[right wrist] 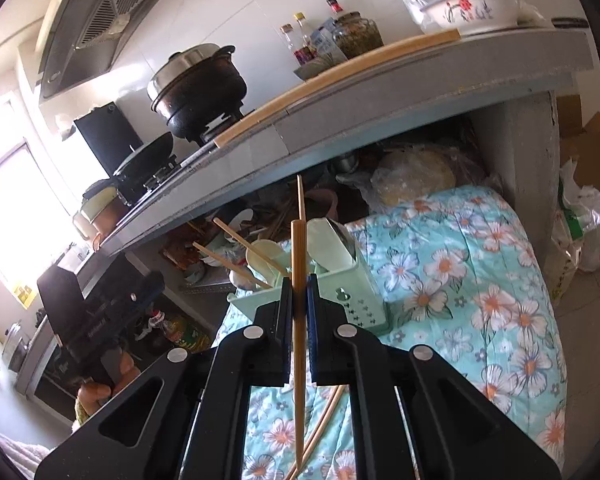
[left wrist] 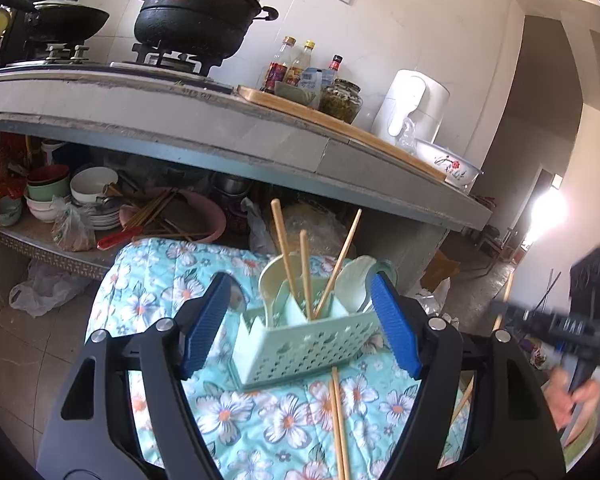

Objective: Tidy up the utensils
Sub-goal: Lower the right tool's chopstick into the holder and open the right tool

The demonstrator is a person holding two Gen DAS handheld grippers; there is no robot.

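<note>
A pale green perforated caddy [left wrist: 308, 344] stands on the floral quilt [left wrist: 236, 412]. It holds three wooden chopsticks [left wrist: 282, 240], a cream spoon [left wrist: 274, 276] and a pale spoon [left wrist: 352, 284]. My left gripper [left wrist: 300, 280] is open, its blue pads either side of the caddy without pressing on it. Two loose chopsticks [left wrist: 338, 420] lie on the quilt in front of the caddy. My right gripper [right wrist: 300, 292] is shut on a single chopstick [right wrist: 299, 248], held upright just in front of the caddy [right wrist: 340, 284]. More loose chopsticks [right wrist: 324, 424] lie below it.
A grey counter [left wrist: 220, 132] overhangs the quilt, bearing a black pot [left wrist: 196, 16], a wok [left wrist: 66, 20], bottles [left wrist: 296, 64], a jar [left wrist: 340, 100], a white appliance [left wrist: 416, 104] and a flowered bowl [left wrist: 448, 164]. A shelf beneath holds bowls [left wrist: 92, 184]. Plastic bags [right wrist: 588, 232] sit on the floor.
</note>
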